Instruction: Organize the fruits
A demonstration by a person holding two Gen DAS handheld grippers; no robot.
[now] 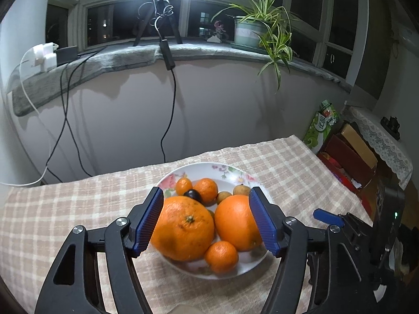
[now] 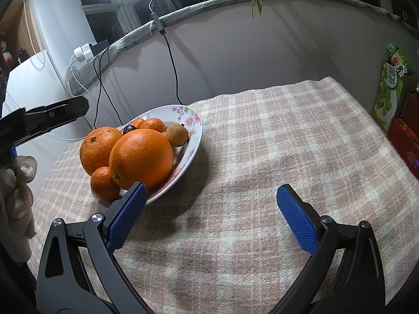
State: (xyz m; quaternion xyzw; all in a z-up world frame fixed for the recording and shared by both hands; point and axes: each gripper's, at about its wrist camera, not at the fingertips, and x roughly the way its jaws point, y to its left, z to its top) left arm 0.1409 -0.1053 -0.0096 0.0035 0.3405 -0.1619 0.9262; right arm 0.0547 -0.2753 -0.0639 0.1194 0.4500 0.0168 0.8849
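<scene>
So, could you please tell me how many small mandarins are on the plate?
3: one mandarin at the near rim of the plate, below the two big oranges; two at the back, mandarin and mandarin, flanking a dark plum. More may hide behind the oranges.

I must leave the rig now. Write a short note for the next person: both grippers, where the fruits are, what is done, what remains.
Left gripper: open, empty, jaws framing the two big oranges from above the plate.
Right gripper: open, empty, over bare checked tablecloth to the right of the plate.
Fruits: all lie on the floral plate: bumpy large orange, smooth large orange, small mandarins, small brownish fruits, one dark fruit.
Done: nothing visibly sorted; no fruit lies off the plate.
Left: pick fruits and arrange them. No second container is in view.
</scene>
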